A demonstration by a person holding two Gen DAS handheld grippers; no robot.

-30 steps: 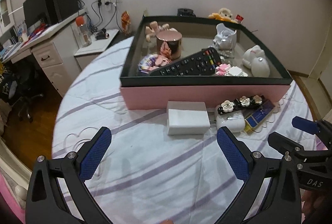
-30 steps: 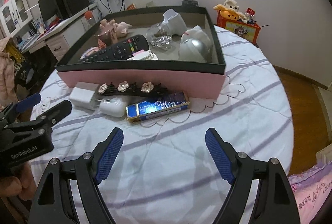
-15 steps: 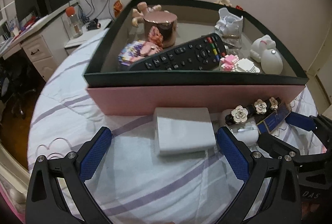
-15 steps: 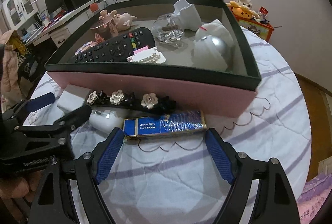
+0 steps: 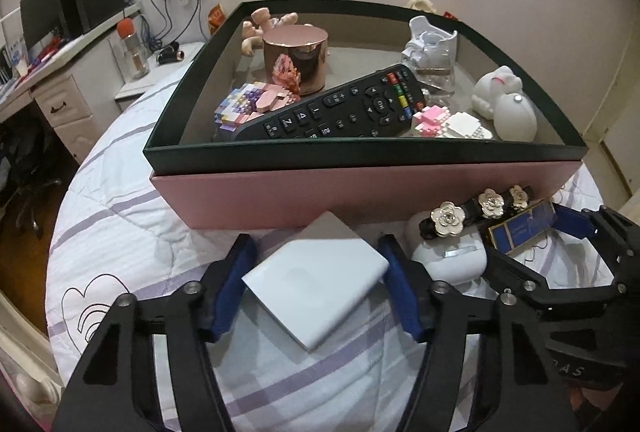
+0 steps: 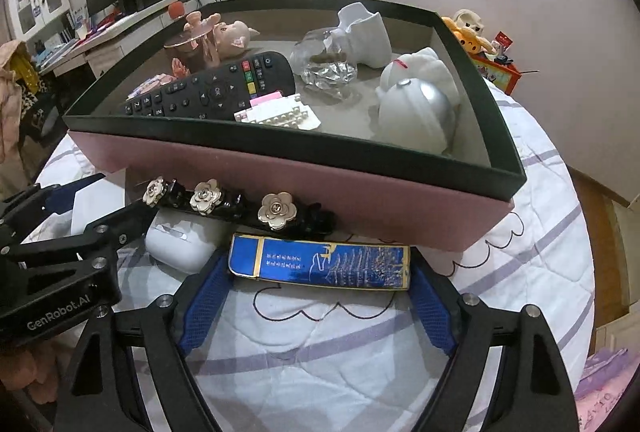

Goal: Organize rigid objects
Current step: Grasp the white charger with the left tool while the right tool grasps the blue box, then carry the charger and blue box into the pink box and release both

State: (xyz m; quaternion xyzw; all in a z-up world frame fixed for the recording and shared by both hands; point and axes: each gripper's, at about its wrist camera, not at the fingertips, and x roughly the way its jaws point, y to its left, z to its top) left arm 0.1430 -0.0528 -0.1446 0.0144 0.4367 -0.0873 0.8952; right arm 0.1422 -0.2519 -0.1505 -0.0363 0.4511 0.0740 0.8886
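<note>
My left gripper (image 5: 316,264) is shut on a flat white box (image 5: 316,278), tilted up off the bedspread in front of the pink box (image 5: 360,192). My right gripper (image 6: 320,272) has its blue pads against both ends of a blue and gold flat case (image 6: 320,262) that lies on the bedspread. A black hair clip with three flowers (image 6: 236,204) and a white earbud case (image 6: 180,242) lie beside them against the box wall. The box holds a black remote (image 5: 336,108), a copper tin (image 5: 296,58), white figures and toy bricks.
The objects lie on a round table with a white, purple-striped cover (image 5: 120,224). A desk with monitor and speakers (image 5: 72,4) stands at the far left. A toy box (image 6: 492,68) sits beyond the pink box on the right.
Both grippers moved forward and closed. The left one took hold of the white box and tilted it up; the right one closed onto the ends of the blue case.
</note>
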